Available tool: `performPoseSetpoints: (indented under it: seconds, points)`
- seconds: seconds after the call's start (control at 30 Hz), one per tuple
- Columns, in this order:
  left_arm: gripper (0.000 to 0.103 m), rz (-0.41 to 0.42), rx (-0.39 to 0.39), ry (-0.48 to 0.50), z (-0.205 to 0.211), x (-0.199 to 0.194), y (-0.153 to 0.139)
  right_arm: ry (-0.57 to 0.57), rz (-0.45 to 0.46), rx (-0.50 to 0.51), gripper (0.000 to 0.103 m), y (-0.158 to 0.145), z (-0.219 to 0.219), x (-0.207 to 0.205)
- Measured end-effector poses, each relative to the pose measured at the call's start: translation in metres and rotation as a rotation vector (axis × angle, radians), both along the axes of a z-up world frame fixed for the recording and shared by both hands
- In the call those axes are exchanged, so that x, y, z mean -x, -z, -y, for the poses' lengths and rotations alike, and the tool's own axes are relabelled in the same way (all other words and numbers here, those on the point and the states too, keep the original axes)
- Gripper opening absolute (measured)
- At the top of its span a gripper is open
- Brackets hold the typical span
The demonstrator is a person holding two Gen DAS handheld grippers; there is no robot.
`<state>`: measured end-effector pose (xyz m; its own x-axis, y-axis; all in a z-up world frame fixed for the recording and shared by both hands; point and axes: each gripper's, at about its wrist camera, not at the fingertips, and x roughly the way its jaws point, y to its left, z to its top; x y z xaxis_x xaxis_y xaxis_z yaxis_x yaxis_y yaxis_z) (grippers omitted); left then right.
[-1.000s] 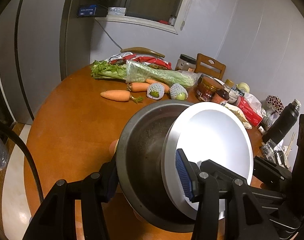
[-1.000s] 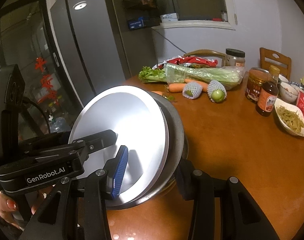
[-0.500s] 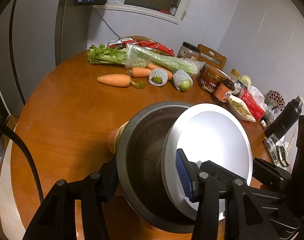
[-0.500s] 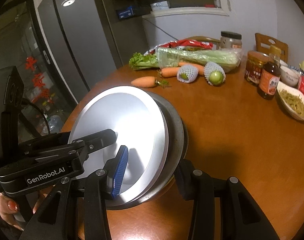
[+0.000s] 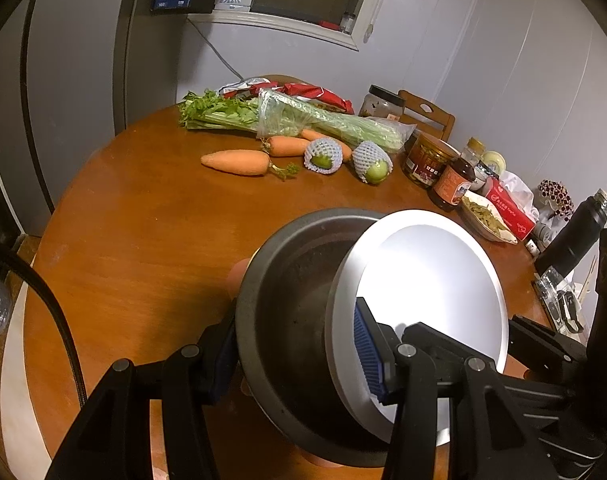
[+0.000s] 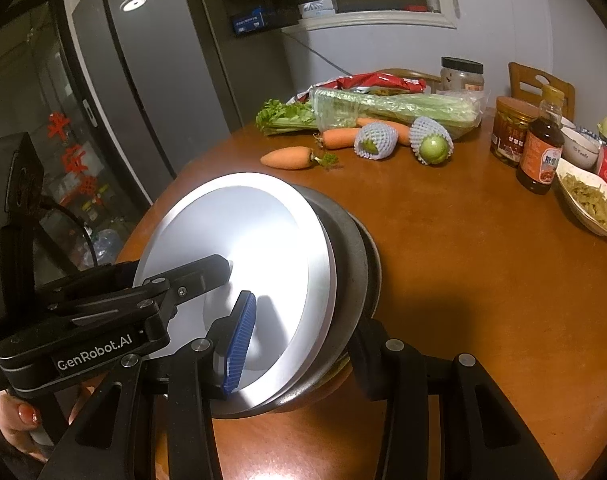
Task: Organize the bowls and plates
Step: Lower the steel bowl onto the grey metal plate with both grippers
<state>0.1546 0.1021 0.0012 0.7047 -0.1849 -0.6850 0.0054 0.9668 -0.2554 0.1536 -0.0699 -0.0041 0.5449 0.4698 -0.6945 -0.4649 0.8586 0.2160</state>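
**Both grippers clamp one tilted stack of dishes over the bench**

Nearest the cameras, the left gripper [image 5: 299, 354] holds the stack on edge: its ribbed blue pad [image 5: 365, 354] presses the smooth inner face of the white plate [image 5: 431, 292], while the other finger sits behind the dark outer wall of the grey metal bowl [image 5: 295, 320]. The fingers stand narrow, closed on plate and bowl together. The right gripper [image 6: 299, 344] grips the same stack from the opposite side, its blue ridged pad [image 6: 241, 340] flat against the plate's glossy white face [image 6: 255, 240], its second finger tucked under the dull grey bowl rim [image 6: 353, 264]. The plate is round and shallow, nested inside the deeper, matte bowl; both lean steeply, just above the polished brown wooden bench [image 5: 143, 240].

Beyond the fingers lie a stubby orange carrot [image 5: 235, 162], two green fruits in white foam netting [image 5: 323, 154], and celery in a crinkled clear bag [image 5: 327, 122]. To the right of the fingers stand a glass sauce bottle [image 6: 541, 148], a labelled jar [image 6: 509, 130] and a white dish of shredded greens [image 6: 589, 204]. Farther off, a wooden chair back [image 6: 541, 82] and a grey refrigerator [image 6: 143, 80].
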Motion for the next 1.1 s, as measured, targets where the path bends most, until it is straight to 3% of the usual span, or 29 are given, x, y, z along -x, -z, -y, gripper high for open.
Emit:
performPoseSetpoints:
  seconds: [0.43,0.6,1.1]
  points:
    - [0.052,0.005,-0.008,-0.011,-0.0023,0.0000,-0.0004,0.015,0.023,0.007,0.046,0.0006,-0.0011,-0.0003]
    - [0.053,-0.003,-0.024,-0.015,0.0001,-0.0005,0.0005,0.037,0.068,0.064,0.047,-0.0008,-0.0034,0.0023]
    - [0.054,-0.001,-0.034,-0.026,0.0001,0.0015,0.0012,0.034,0.072,0.068,0.047,-0.0004,-0.0033,0.0015]
